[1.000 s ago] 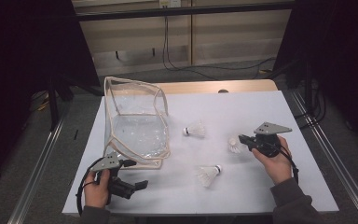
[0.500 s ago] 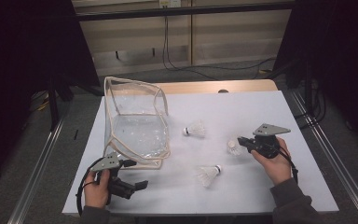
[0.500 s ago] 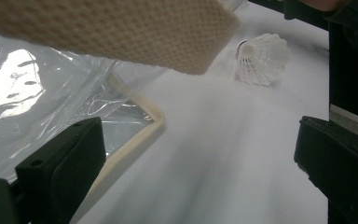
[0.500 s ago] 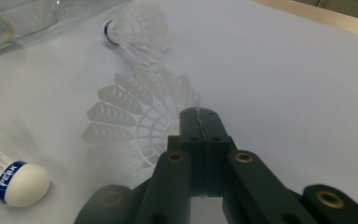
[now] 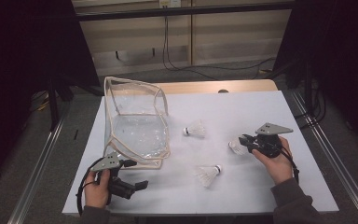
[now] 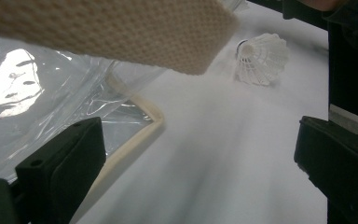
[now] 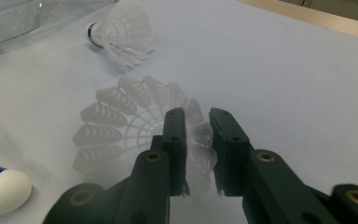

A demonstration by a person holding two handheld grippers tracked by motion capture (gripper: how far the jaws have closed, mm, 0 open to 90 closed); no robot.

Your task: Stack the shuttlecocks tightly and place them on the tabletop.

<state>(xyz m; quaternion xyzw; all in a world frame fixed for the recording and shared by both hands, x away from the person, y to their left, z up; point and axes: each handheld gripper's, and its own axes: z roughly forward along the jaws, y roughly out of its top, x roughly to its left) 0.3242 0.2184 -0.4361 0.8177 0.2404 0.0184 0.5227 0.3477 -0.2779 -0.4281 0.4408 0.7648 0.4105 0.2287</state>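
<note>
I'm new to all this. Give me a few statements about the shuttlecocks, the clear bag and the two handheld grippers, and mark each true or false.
1. Three shuttlecocks lie on the white table. True: one mid-table, one nearer the person, one at the right gripper.
2. The right gripper's jaws sit around feathers of a shuttlecock. True; they have just been opening.
3. A shuttlecock lies inside the clear bag. False: all three lie on the table outside it.
4. The left gripper holds a shuttlecock. False: its jaws stand wide apart with nothing between them.
5. The bag is zipped shut. False: its mouth gapes open.
</note>
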